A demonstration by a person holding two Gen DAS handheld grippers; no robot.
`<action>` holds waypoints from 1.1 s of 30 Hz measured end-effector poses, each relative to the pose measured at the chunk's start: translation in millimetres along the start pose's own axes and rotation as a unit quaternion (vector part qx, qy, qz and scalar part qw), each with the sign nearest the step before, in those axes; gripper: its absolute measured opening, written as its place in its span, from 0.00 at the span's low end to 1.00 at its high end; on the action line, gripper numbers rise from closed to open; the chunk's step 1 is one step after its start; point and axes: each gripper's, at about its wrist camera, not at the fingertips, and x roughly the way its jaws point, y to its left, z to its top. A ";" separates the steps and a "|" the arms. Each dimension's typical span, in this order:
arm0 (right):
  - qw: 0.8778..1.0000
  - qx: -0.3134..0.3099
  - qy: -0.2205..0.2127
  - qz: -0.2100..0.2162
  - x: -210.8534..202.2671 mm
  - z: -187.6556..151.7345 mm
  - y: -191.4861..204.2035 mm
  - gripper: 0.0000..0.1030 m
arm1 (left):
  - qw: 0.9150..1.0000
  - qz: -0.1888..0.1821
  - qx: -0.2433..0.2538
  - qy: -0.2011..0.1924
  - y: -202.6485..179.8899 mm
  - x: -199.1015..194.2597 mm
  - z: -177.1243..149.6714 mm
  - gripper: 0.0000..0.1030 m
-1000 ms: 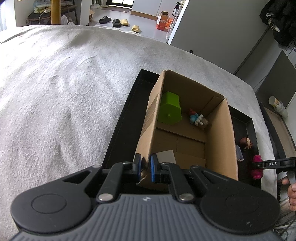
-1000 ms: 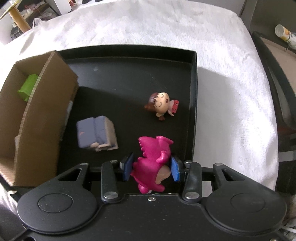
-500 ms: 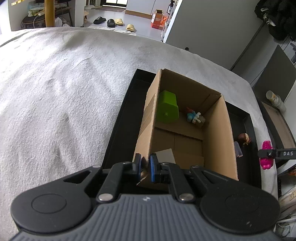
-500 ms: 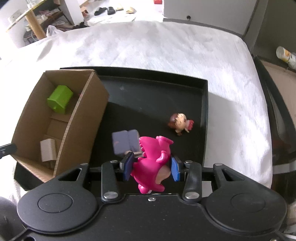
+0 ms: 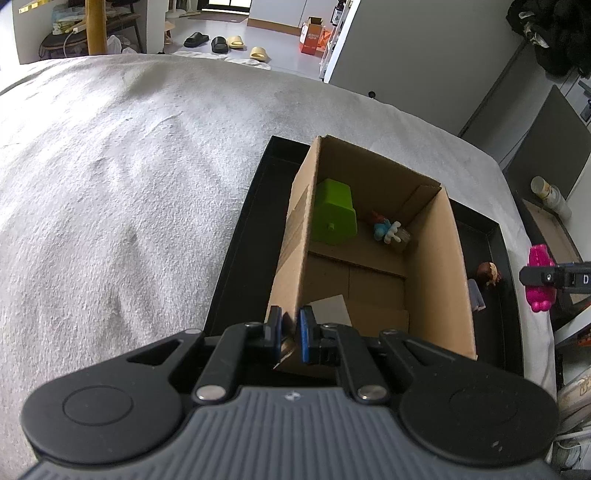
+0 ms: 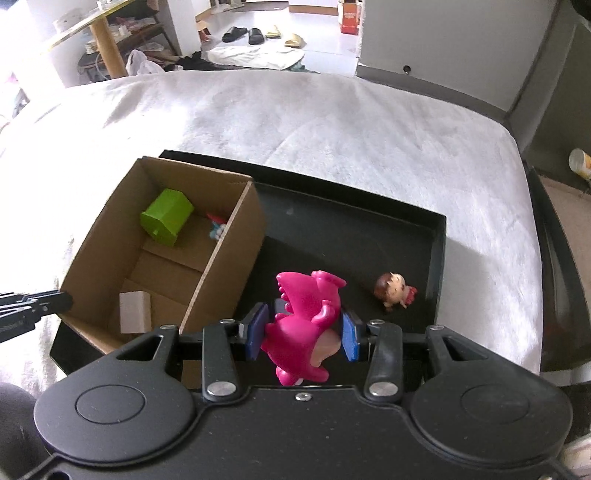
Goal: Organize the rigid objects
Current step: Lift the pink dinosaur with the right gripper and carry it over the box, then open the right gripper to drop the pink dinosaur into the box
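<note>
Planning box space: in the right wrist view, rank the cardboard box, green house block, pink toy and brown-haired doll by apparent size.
1. cardboard box
2. pink toy, though it sits nearest the camera in the right gripper, so its rank over the block is unsure
3. green house block
4. brown-haired doll

**A lived-in home, seen over a bed**

You worked in a home bedroom: a white bedspread (image 6: 332, 140) filled the frame, slippers (image 5: 225, 41) lay scattered on the floor beyond, dark clothing (image 5: 554, 33) hung at the right, and a cluttered low shelf (image 6: 110, 62) stood behind.
</note>
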 end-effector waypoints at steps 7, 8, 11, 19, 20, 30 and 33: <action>1.000 -0.017 -0.010 0.011 -5.7 12.6 22.7 0.40 | 1.000 -0.001 -0.002 -0.001 1.3 0.9 -0.8 0.08; 1.000 -0.020 -0.012 0.013 -6.0 15.0 26.6 0.40 | 1.000 -0.002 -0.002 -0.001 1.5 1.0 -0.7 0.08; 0.999 -0.029 -0.016 0.018 -6.6 21.3 38.5 0.40 | 1.000 -0.003 -0.002 0.000 2.0 1.1 -0.3 0.08; 0.998 -0.045 -0.021 0.043 -6.1 40.0 65.9 0.40 | 1.000 -0.007 -0.006 0.001 2.9 0.8 -0.2 0.08; 0.998 -0.047 -0.020 0.046 -5.4 41.9 68.9 0.40 | 1.000 -0.008 -0.007 0.001 3.1 0.7 -0.2 0.08; 0.996 -0.062 -0.010 0.067 8.8 57.2 98.0 0.40 | 1.000 -0.010 -0.013 0.002 6.1 2.8 0.5 0.08; 0.995 -0.058 -0.005 0.079 14.0 61.9 104.7 0.41 | 1.000 -0.011 -0.014 0.002 6.8 2.9 0.7 0.08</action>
